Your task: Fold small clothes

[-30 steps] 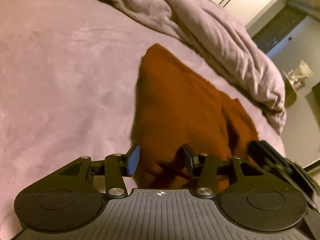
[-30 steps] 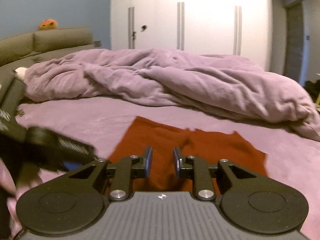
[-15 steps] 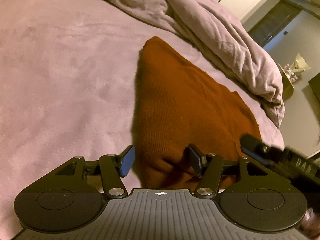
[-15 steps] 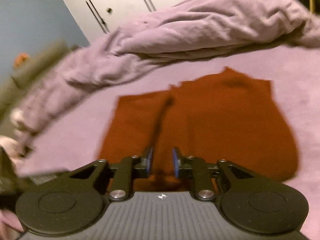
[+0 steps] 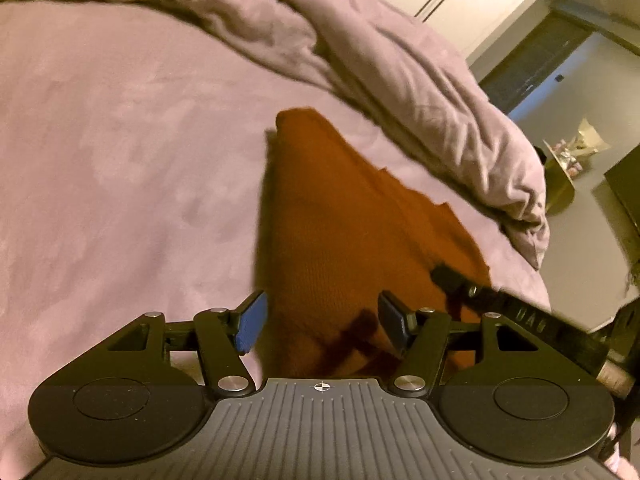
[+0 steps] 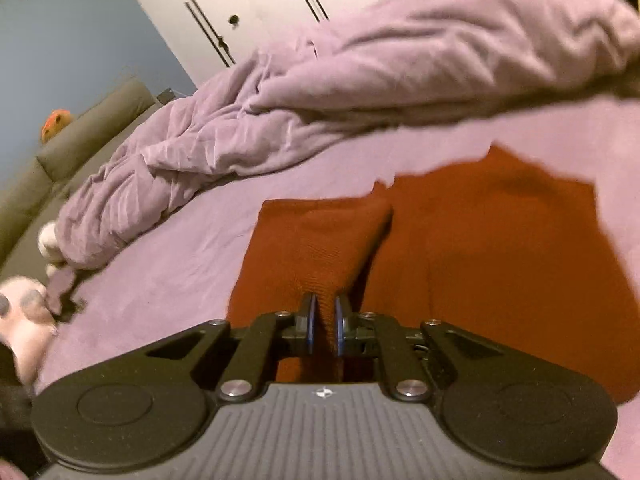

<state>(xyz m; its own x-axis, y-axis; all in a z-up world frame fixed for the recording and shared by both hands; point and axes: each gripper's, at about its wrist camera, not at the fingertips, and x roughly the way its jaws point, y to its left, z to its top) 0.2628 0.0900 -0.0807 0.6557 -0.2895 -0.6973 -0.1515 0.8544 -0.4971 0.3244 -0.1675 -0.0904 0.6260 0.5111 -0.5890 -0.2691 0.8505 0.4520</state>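
Observation:
A rust-orange knit garment lies on the purple bed sheet. My left gripper is open, its blue pads on either side of the garment's near edge, not clamping it. The right gripper's fingers show at the right of the left wrist view, over the cloth. In the right wrist view the garment spreads flat, and my right gripper is shut on a raised fold of it that rises as a ridge from the jaws.
A crumpled purple duvet is heaped along the far side of the bed. White wardrobe doors stand behind. A green headboard and a soft toy are at the left. The bed edge and floor are at the right.
My right gripper closed from slightly open onto a fold of the garment. My left gripper opened wider around the near edge. The right gripper moved further over the cloth.

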